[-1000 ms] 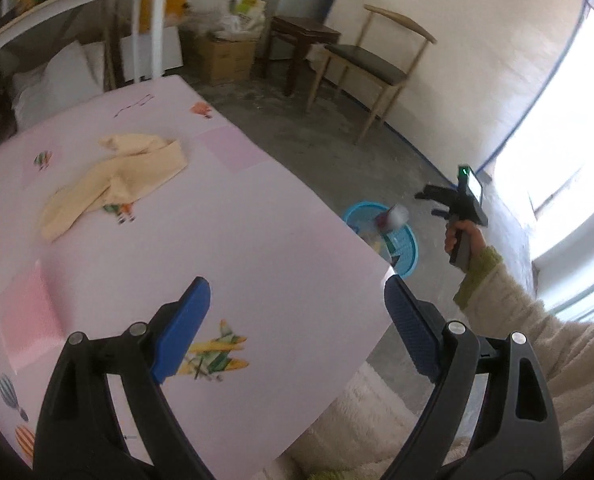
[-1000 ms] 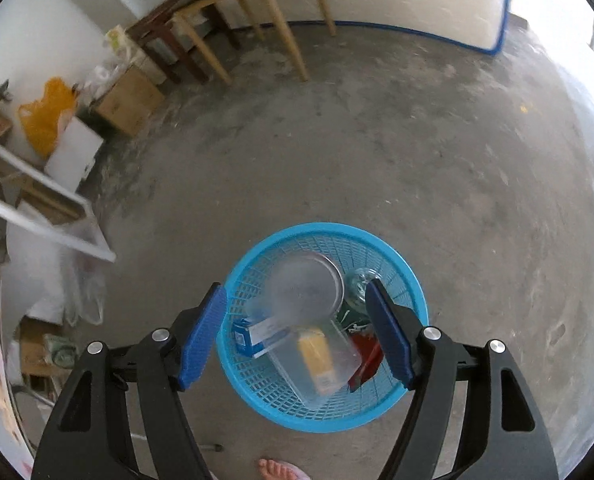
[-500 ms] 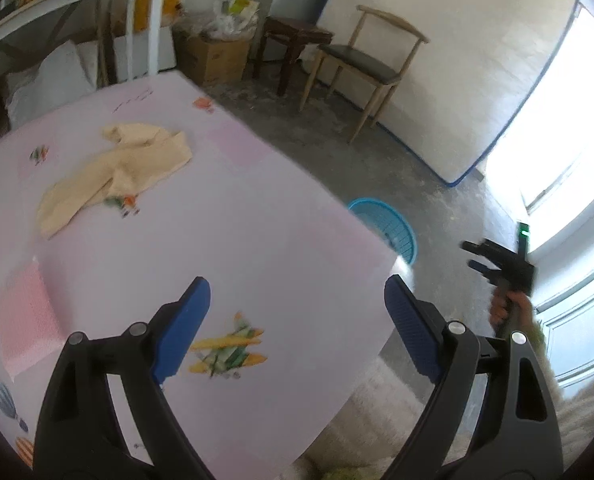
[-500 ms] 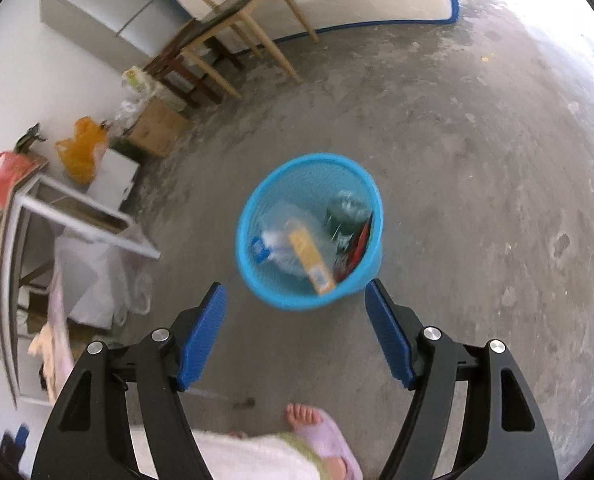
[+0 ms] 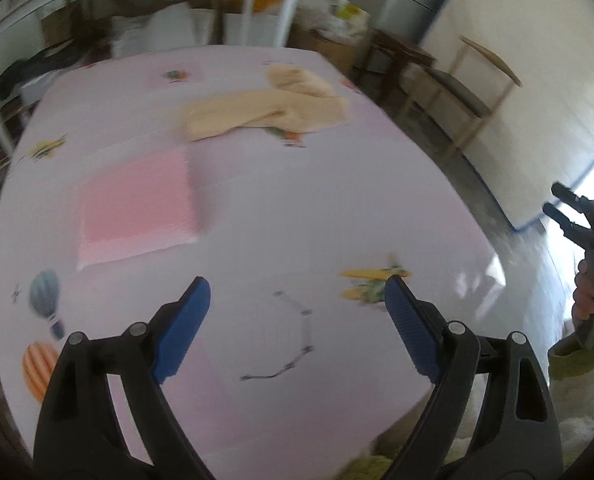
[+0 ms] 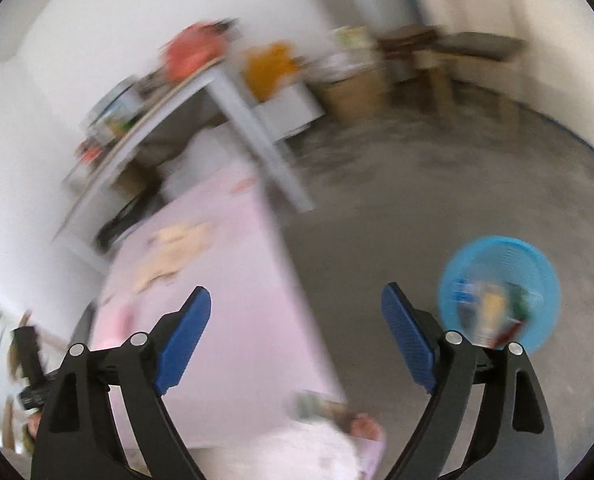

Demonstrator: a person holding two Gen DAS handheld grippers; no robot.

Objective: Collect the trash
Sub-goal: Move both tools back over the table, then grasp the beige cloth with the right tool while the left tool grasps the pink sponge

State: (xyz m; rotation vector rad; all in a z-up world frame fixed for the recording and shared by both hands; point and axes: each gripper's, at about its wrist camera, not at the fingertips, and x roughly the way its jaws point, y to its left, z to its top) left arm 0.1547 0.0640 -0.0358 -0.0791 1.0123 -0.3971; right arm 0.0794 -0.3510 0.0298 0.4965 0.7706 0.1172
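Observation:
A blue mesh basket (image 6: 537, 256) stands on the concrete floor, low on the right of the blurred right wrist view, with several pieces of trash (image 6: 491, 304) inside it. My right gripper (image 6: 297, 300) hangs well above and to the left of the basket. Its jaws are opening and nothing is between them. Over the pink table (image 5: 337, 220) my left gripper (image 5: 297, 292) is open and empty. A beige cloth (image 5: 265, 108) lies at the table's far side, and a pink pad (image 5: 137, 204) lies left of centre. The right gripper (image 5: 551, 199) shows in a hand past the table's right edge.
A wooden chair (image 5: 469, 92) and a cardboard box (image 5: 333, 50) stand beyond the table. A white shelf frame (image 6: 257, 136) rises behind it. The person's slippered foot (image 6: 365, 428) is on the floor near the table corner. Open concrete floor (image 6: 397, 200) lies between table and basket.
My right gripper rose from just over the basket and swung towards the table, with its jaws wider. The left gripper's view swung across the table, bringing the pink pad in.

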